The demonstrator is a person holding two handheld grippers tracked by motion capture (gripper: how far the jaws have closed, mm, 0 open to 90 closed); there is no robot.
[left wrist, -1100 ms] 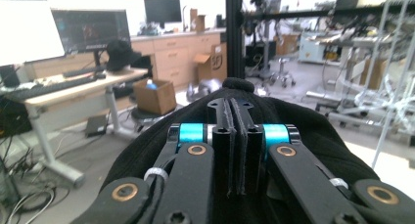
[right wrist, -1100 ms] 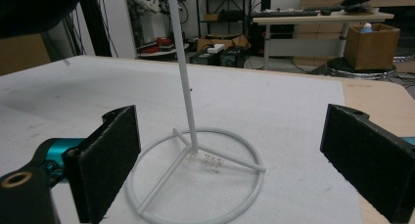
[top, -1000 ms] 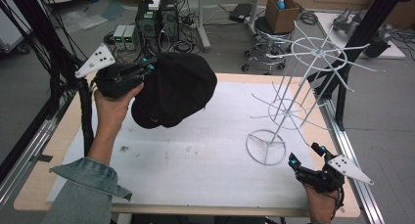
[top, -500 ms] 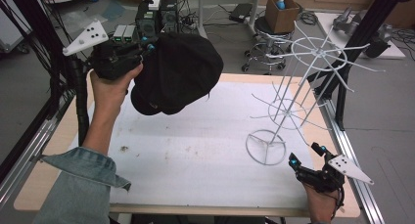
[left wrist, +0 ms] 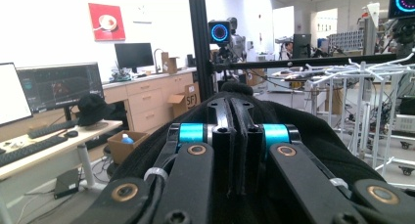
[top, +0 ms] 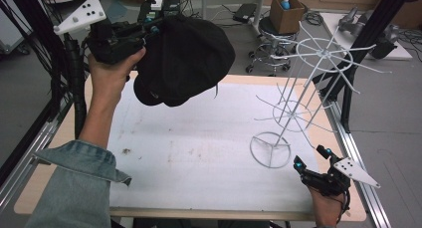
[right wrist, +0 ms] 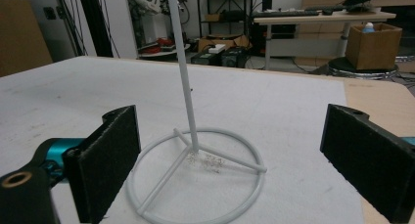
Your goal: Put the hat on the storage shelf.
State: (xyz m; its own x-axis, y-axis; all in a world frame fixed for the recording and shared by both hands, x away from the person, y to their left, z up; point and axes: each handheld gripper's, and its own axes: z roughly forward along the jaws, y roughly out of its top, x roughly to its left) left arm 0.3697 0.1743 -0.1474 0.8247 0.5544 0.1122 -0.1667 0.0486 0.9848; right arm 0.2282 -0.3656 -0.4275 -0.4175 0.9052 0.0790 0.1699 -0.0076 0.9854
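Showing, from left to right across the high view:

Left sleeve: a denim cuff point(top: 82, 161) at the lower left edge, the forearm rising from it toward the upper left.

Left hand: point(top: 110, 71) wrapped around the body of the left gripper, raised well above the table.

Left gripper: point(top: 149, 31) held high at the upper left, its grey three-cornered plate point(top: 82, 14) on top. In the left gripper view its two jaws stand pressed together on a fold of black fabric, so it is clamped on the cap.

Black cap: point(top: 186, 61) hangs in the air from the left gripper, clear of the table, well apart from the rack. In the left gripper view the cap point(left wrist: 318, 136) spreads beneath and on both sides of the jaws.

Table: a white mat point(top: 199, 158) on a wooden top, with faint marks and small crumbs.

White wire rack: point(top: 293, 103) stands upright on the right part of the mat, on a ring base point(top: 270, 149) with a slanted central pole and radiating wire arms.

Right gripper: point(top: 306, 163) near the table's lower right corner, just beside the ring base. In the right gripper view its jaws are spread wide with nothing between the pads, the ring base point(right wrist: 195, 175) lying on the mat ahead of them.
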